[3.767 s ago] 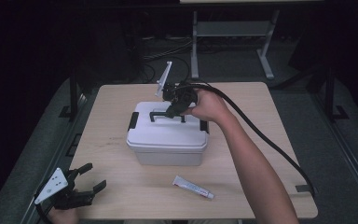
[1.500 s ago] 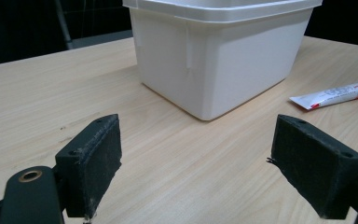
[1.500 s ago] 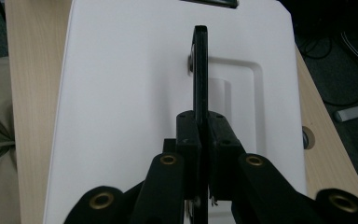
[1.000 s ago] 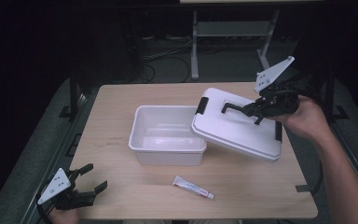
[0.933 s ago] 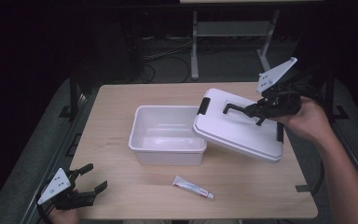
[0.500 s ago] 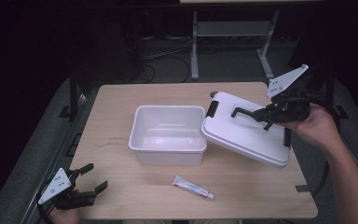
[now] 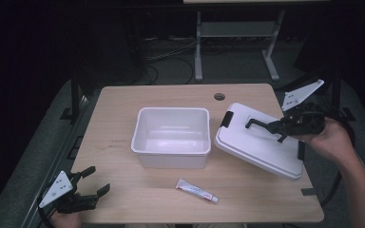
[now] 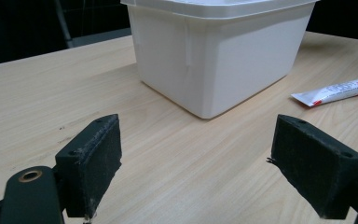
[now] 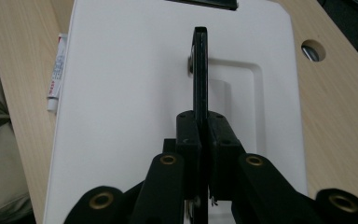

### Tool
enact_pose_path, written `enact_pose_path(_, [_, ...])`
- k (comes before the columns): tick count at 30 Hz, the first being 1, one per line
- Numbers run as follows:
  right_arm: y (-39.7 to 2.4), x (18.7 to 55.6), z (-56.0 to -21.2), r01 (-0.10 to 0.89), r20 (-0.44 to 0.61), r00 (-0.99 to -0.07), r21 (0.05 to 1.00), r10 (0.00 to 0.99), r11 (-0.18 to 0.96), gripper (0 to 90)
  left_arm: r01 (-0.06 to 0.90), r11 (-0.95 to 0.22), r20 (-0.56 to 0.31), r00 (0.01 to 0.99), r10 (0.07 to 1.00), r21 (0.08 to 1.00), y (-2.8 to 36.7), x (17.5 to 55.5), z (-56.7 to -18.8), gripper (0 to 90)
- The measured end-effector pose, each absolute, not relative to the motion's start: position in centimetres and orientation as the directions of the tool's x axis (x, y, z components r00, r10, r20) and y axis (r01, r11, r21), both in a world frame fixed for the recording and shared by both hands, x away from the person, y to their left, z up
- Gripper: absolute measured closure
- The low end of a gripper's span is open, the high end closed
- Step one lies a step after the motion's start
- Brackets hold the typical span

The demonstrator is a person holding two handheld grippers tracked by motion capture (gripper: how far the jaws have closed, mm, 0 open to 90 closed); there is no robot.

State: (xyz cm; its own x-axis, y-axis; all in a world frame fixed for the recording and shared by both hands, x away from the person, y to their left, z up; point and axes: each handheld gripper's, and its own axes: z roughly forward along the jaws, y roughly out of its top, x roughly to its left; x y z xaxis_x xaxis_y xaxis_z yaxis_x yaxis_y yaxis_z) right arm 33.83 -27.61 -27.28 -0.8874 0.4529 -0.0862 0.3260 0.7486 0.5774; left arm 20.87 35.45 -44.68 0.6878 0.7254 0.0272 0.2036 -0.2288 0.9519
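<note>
Lid (image 7: 259, 142) is the thing in play here: it's off the white box (image 7: 172, 137) and sits tilted at the right of the high view, its low edge looks like it's on or just above the bench (image 7: 123, 199), just beside the box. Box stands open and empty mid-frame. Right claw (image 7: 272, 127) is clamped tight on the lid's black handle (image 9: 200, 70). Left claw (image 7: 92, 187) sits at the lower left corner, jaws wide apart, nothing in them. Small tube (image 7: 197, 191) lies at lower centre, in front of the box. So I'd say opening is done; what's left is setting the lid down flat and letting go, and maybe dropping the tube in.
</note>
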Motion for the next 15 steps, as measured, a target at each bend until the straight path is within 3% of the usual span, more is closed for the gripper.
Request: enact_pose_path(15, [-28.4,33.9,-30.5,0.369,-0.051,-0.878,0.559,0.476,0.742,84.6,0.199,-0.226,0.030,0.685,0.728,0.954,35.5,20.8,-44.6,15.7])
